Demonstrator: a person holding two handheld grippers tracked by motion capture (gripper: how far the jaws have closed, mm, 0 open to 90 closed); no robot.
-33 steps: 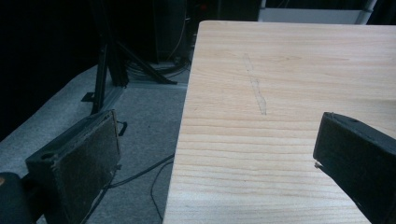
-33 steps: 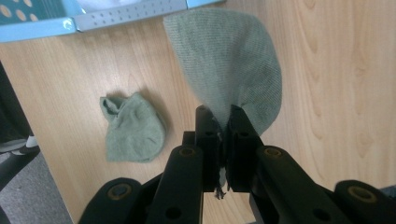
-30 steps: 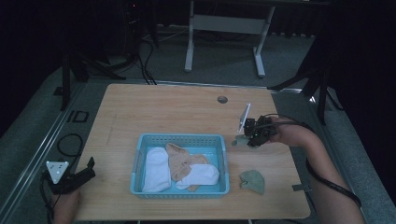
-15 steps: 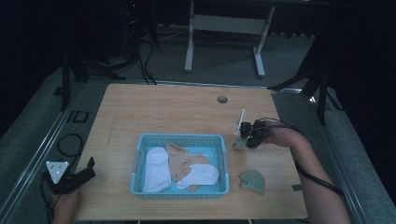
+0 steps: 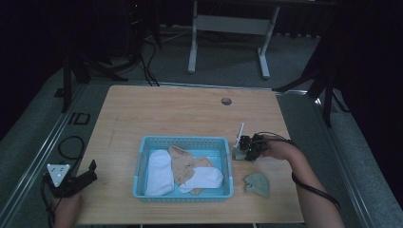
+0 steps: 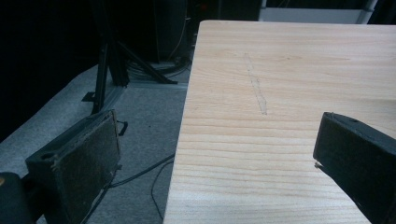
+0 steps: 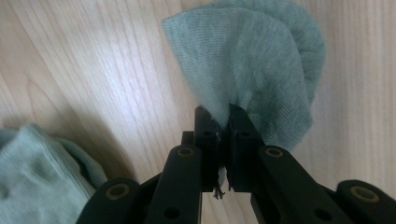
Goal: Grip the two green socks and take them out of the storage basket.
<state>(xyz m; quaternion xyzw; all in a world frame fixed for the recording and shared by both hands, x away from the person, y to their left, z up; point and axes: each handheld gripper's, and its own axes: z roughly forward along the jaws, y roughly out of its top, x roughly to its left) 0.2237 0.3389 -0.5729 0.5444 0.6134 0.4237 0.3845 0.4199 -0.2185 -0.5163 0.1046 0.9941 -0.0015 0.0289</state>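
Right tongs [image 7: 223,122] clamping green sock [image 7: 254,60], hanging bunched above table [image 7: 93,70]

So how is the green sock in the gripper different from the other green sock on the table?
The held sock is pinched in the shut right gripper beside the basket; the loose sock lies free nearer the table's front edge. The held sock is bunched at the pinch; the loose sock lies flatter. Both are the same grey-green knit.

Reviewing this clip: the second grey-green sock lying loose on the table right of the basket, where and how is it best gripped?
Probably from above, at the raised fold along the edge of the loose grey-green sock. It lies crumpled and flat on bare table, clear of the blue basket, so only a bunched ridge gives closing jaws something to pinch.
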